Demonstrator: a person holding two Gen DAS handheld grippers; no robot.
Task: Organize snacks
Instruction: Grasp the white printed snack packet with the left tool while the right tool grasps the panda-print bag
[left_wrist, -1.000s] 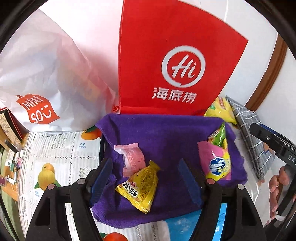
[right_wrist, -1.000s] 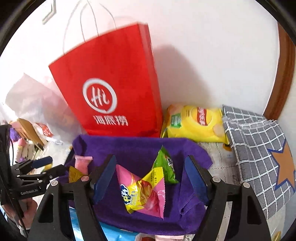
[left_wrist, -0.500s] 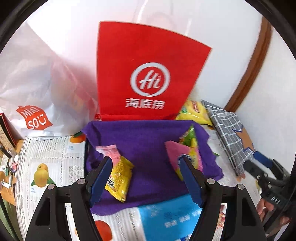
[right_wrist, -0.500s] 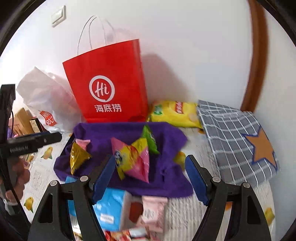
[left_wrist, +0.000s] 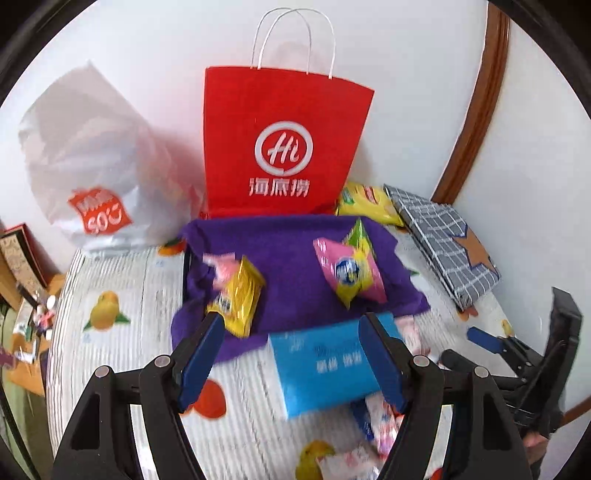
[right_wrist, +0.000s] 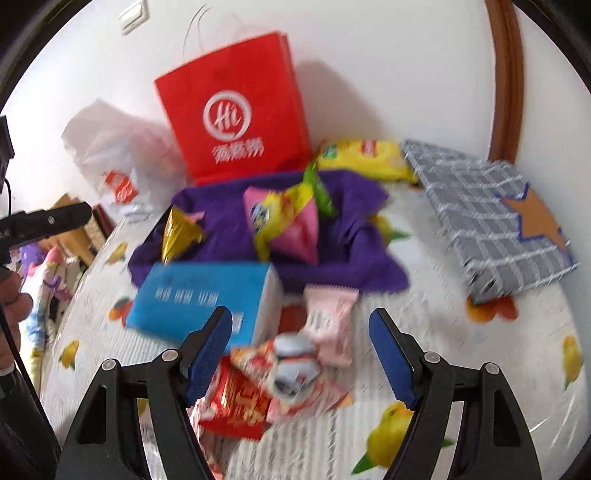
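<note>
With both jaws apart and empty, the right hand-held gripper (right_wrist: 301, 354) should drop squarely over the loose pink snack packet (right_wrist: 330, 325), while the left hand-held gripper (left_wrist: 291, 358), likewise spread wide, stays clear of the blue box (left_wrist: 325, 369)

Left gripper (left_wrist: 291, 354), jaws wide apart and holding nothing: a blue box (left_wrist: 325, 369) lies directly between and ahead of its fingers, barring the straight path to the purple cloth (left_wrist: 295, 254). Beyond the cloth a red paper bag (left_wrist: 284, 144) stands upright, closing the far side. Right gripper (right_wrist: 301, 354), likewise spread: loose snack packets (right_wrist: 288, 369) crowd the gap between its fingers; bare tablecloth (right_wrist: 461, 332) lies to its right.
</note>
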